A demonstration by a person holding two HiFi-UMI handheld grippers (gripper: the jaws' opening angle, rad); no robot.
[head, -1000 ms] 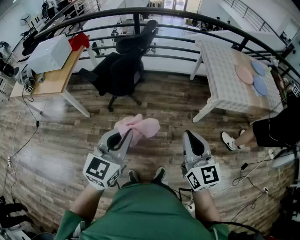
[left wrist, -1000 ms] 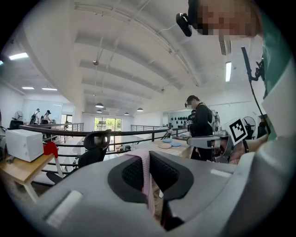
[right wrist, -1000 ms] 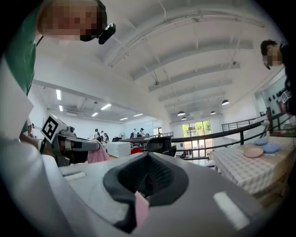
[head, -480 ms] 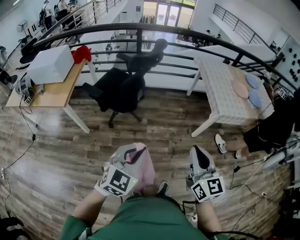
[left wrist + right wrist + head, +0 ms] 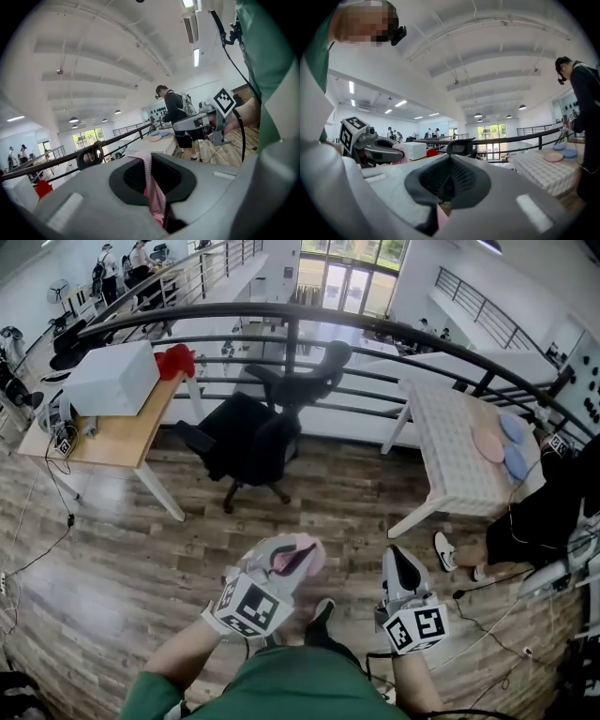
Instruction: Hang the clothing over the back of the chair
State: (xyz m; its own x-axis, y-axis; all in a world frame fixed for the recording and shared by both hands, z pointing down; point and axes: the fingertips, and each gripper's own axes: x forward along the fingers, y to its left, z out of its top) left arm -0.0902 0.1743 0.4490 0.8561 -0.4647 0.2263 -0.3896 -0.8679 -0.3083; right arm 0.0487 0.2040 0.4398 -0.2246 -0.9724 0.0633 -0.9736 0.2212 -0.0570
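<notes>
A black office chair (image 5: 267, 432) stands on the wood floor ahead, in front of the railing; its headrest (image 5: 90, 155) shows in the left gripper view and also (image 5: 461, 147) in the right gripper view. My left gripper (image 5: 298, 554) is shut on the pink clothing (image 5: 316, 552), held low near my body. A pink striped fold (image 5: 152, 187) is pinched between its jaws. My right gripper (image 5: 401, 563) hovers to the right, jaws together with nothing seen in them (image 5: 447, 185). Both grippers are well short of the chair.
A wooden desk (image 5: 103, 432) with a white box (image 5: 112, 381) and a red item (image 5: 173, 362) stands left of the chair. At right is a white table (image 5: 450, 456) with plates (image 5: 487, 442), and a person in black (image 5: 544, 512) beside it. A black railing (image 5: 375, 329) runs behind.
My left gripper has rolled and drifted right with the pink clothing, and less cloth now shows beyond its jaws. My right gripper has shifted sideways. Both sit lower in the head view.
</notes>
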